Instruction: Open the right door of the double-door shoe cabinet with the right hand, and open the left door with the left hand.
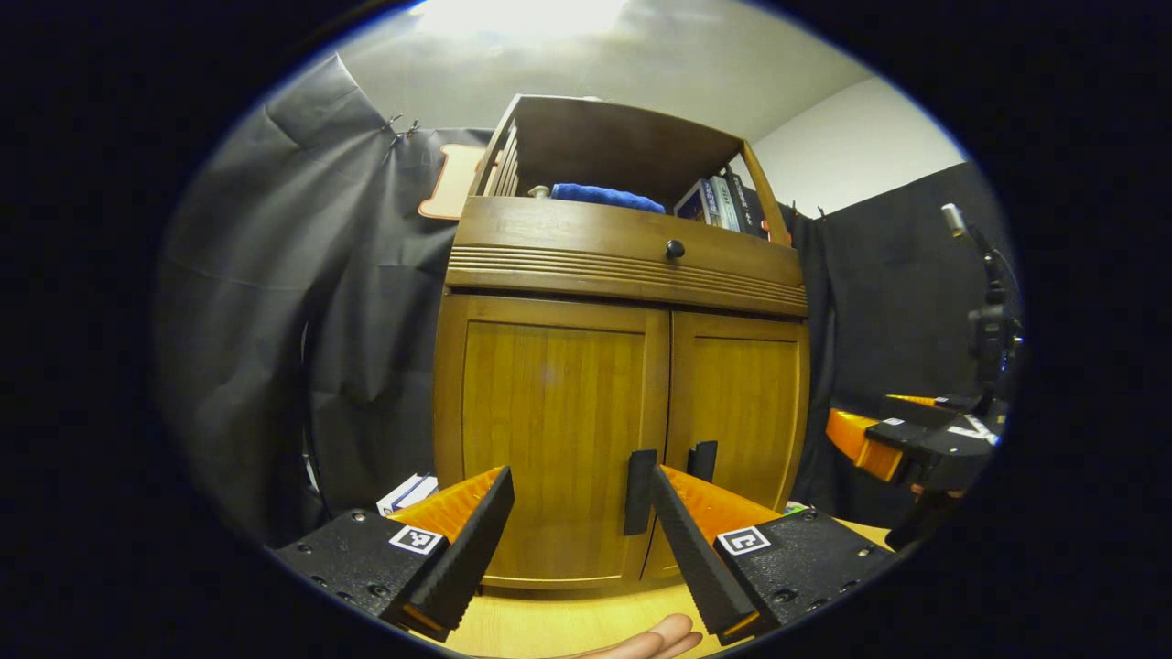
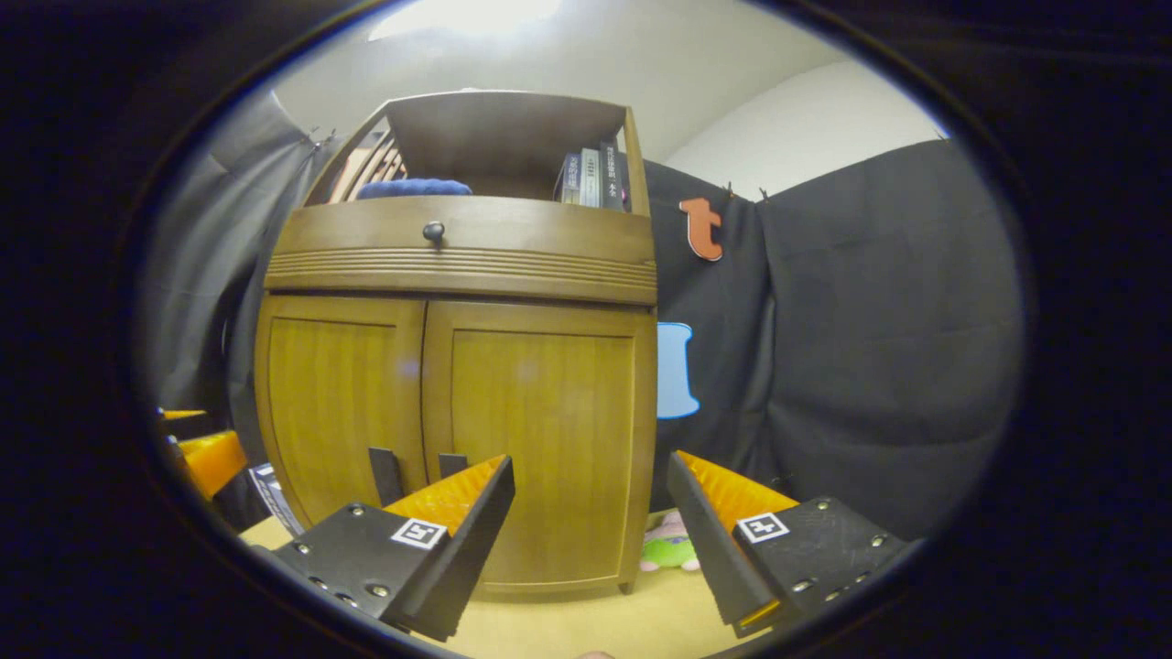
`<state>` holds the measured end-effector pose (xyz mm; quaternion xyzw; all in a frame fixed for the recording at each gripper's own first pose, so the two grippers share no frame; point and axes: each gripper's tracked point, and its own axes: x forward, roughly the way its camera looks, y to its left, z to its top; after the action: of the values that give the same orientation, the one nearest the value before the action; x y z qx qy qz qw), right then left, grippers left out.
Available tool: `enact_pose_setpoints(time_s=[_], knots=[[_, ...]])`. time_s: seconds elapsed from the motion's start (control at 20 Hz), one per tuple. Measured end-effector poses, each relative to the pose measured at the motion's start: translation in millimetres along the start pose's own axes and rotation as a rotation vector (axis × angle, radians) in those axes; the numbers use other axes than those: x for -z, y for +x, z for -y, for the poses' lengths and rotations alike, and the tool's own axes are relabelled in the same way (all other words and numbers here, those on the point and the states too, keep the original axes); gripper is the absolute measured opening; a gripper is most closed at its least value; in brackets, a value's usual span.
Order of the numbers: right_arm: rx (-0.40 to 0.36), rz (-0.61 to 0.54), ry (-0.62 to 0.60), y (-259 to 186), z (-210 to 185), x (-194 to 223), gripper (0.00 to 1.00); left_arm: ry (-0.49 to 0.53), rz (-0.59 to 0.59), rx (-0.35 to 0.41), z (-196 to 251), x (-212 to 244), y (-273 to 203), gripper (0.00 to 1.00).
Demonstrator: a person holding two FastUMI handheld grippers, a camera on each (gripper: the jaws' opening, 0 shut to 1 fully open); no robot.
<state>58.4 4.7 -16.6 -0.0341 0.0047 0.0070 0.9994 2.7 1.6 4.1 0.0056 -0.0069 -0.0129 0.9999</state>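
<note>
Nearest my left gripper view, the left gripper (image 1: 580, 513) stood with its jaws spread wide and nothing between them, and a hand (image 1: 652, 640) showed at the bottom edge on the pale wooden table (image 1: 549, 627). Just beyond the fingertips I saw the shoe cabinet (image 1: 623, 412) standing on that table, both doors closed. The left door (image 1: 558, 439) filled the gap between my fingers, and its dark handle (image 1: 639, 491) sat just beside the right fingertip; I could not tell whether they touched. The right door (image 1: 740, 412) carried its own handle (image 1: 703, 460) near the centre seam. Above the doors ran a drawer with a round knob (image 1: 675, 248), and the open shelf on top held a blue cloth (image 1: 604, 195) and some books (image 1: 719, 203). A small box (image 1: 407, 492) lay on the table at the cabinet's left foot.

In my right gripper view, the right gripper (image 2: 591, 513) was likewise parted and held nothing, a little short of the right door (image 2: 540, 439), apart from it. A small green and pink toy (image 2: 668, 546) lay on the table by the cabinet's right corner. Far to the right in the left gripper view I saw that same gripper (image 1: 916, 444), well clear of the cabinet.
</note>
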Motion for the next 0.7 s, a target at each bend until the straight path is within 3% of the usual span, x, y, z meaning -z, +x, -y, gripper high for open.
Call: enact_pose_setpoints(time_s=[0.05,0.45,0.65,0.7], knots=[[-0.012,-0.010,0.014,10,-4,6,0.99,0.003,-0.005,-0.003,-2,1,1,0.88],[-0.155,-0.057,0.079,72,-58,33,0.96,-0.005,-0.010,-0.037,-22,0,5,0.88],[-0.272,-0.109,0.052,86,-103,57,1.00,0.001,-0.017,-0.053,-30,1,9,0.88],[-0.298,-0.116,0.052,90,-115,66,0.96,-0.002,-0.018,-0.060,-33,1,9,0.88]])
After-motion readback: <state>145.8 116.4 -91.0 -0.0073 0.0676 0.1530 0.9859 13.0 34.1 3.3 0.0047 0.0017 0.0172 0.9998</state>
